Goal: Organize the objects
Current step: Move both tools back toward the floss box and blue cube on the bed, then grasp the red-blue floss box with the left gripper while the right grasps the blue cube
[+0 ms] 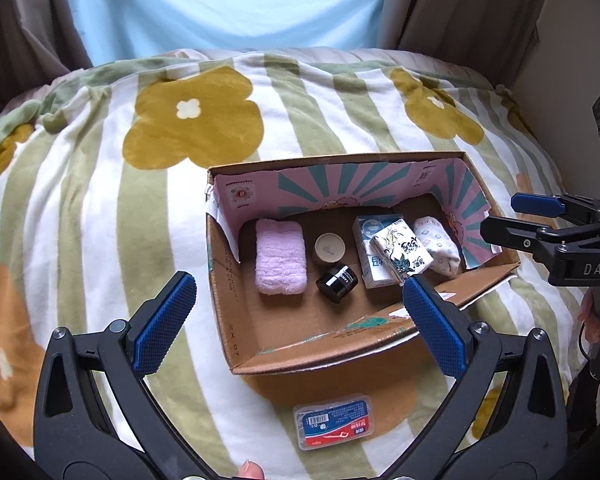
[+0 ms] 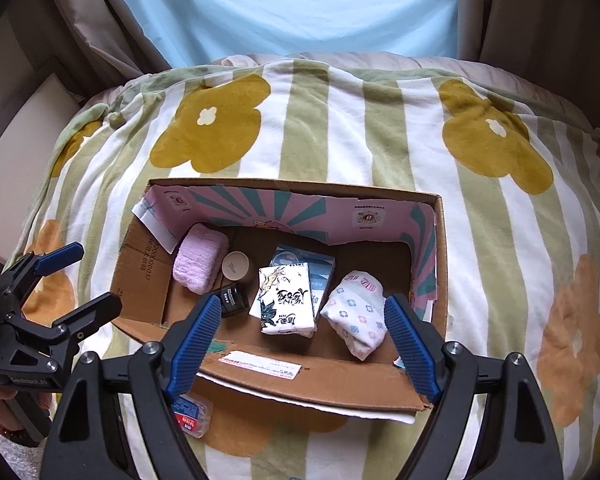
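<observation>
An open cardboard box [image 1: 236, 332] [image 2: 140, 276] lies on the bed. It holds a pink towel [image 1: 279, 256] [image 2: 198, 264], a tan round jar [image 1: 330, 248] [image 2: 235, 266], a black jar [image 1: 337, 282] [image 2: 234, 301], a blue-white carton [image 1: 374, 228] [image 2: 320, 270], a tissue pack [image 1: 402, 254] [image 2: 287, 298] and a floral cloth roll [image 1: 440, 248] [image 2: 358, 316]. A clear floss-pick case [image 1: 334, 420] [image 2: 192, 410] lies on the blanket in front of the box. My left gripper [image 1: 300, 320] [image 2: 80, 276] is open above the box's near side. My right gripper [image 2: 304, 340] [image 1: 500, 220] is open above the box's near wall.
A striped blanket with yellow flowers [image 1: 192, 128] [image 2: 496, 140] covers the bed. A light blue curtain [image 1: 224, 0] and brown drapes [image 2: 540, 20] hang behind it. A pale ledge [image 2: 32, 120] runs along the bed's left side.
</observation>
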A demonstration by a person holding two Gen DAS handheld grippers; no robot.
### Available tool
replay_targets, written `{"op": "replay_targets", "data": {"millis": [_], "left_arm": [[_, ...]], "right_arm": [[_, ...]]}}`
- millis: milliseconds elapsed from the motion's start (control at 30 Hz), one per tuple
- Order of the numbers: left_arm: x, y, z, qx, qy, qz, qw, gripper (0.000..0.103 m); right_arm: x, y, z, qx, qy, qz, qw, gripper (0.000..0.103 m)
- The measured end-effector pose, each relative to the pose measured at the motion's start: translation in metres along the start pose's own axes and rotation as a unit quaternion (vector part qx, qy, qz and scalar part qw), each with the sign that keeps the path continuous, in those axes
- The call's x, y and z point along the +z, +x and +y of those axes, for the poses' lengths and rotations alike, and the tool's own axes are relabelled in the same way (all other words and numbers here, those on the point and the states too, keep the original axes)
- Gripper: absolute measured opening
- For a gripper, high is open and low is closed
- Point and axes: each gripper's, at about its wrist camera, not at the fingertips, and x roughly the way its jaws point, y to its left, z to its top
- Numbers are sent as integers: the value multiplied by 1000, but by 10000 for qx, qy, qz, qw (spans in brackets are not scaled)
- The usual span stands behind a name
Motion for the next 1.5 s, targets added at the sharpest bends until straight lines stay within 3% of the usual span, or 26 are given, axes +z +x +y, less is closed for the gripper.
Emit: {"op": "replay_targets", "data": {"millis": [33, 67, 300, 567, 967, 1267, 1367, 1500], "left_arm": [[-2, -6, 1, 2, -55, -21, 10000, 103], [-5, -11, 1, -1, -120, -38, 9999, 103], [-43, -34, -4, -11, -467, 66, 9989, 103], [-101, -31, -31, -39, -504, 353, 9981, 103], [-167, 19, -44, 197, -340, 431, 9983, 103], [-184, 64, -44, 260, -327, 458, 9981, 103], [-187, 73, -43, 299, -312, 425, 9982, 103], [-187, 85, -43, 331, -294, 471, 9979, 103]], "right_arm": [[-2, -6, 1, 55, 1, -44, 10000, 99], [-5, -13, 1, 118, 2, -96, 9999, 103], [-38, -46, 4, 229, -148, -234, 9994, 103], [-105, -68, 7, 30, -442, -432, 9981, 103], [-208, -27, 4, 172, -815, -270, 9962, 103], [-258, 25, 11, -151, -1073, -202, 9939, 102], [-263, 38, 13, -301, -1115, -199, 9931, 98], [-267, 50, 18, -394, -1202, -128, 9919, 84]]}}
